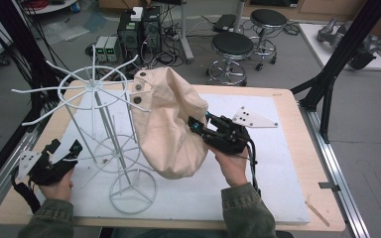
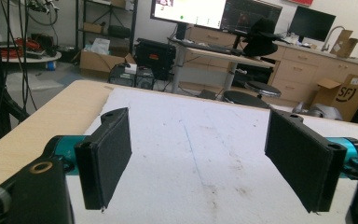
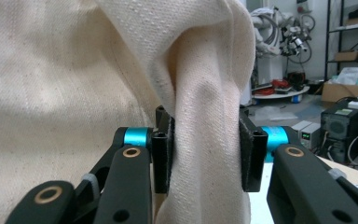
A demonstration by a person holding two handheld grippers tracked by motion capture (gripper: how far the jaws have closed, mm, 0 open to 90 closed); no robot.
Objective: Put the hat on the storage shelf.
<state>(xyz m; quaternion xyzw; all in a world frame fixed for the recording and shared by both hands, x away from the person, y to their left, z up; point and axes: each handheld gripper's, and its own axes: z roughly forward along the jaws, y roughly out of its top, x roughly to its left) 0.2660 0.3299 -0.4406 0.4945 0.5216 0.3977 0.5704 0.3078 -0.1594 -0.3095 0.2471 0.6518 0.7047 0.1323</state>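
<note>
Left gripper (image 1: 62, 153) rests low on the white mat (image 1: 278, 163), jaws wide apart with nothing between. Wire rack (image 1: 96, 129) next, cream bag (image 1: 171, 124) draped on it – right gripper (image 1: 198, 126) pinches a fold. A cardboard box (image 2: 349, 95) reads "SF" – behind.

Dim even light, soft shadows, slightly grainy

Olive-green sleeves (image 1: 248, 210); black tongs (image 1: 197, 126) with teal joints, brass-ringed screw holes, grey three-cornered plates, trailing black cables.
</note>
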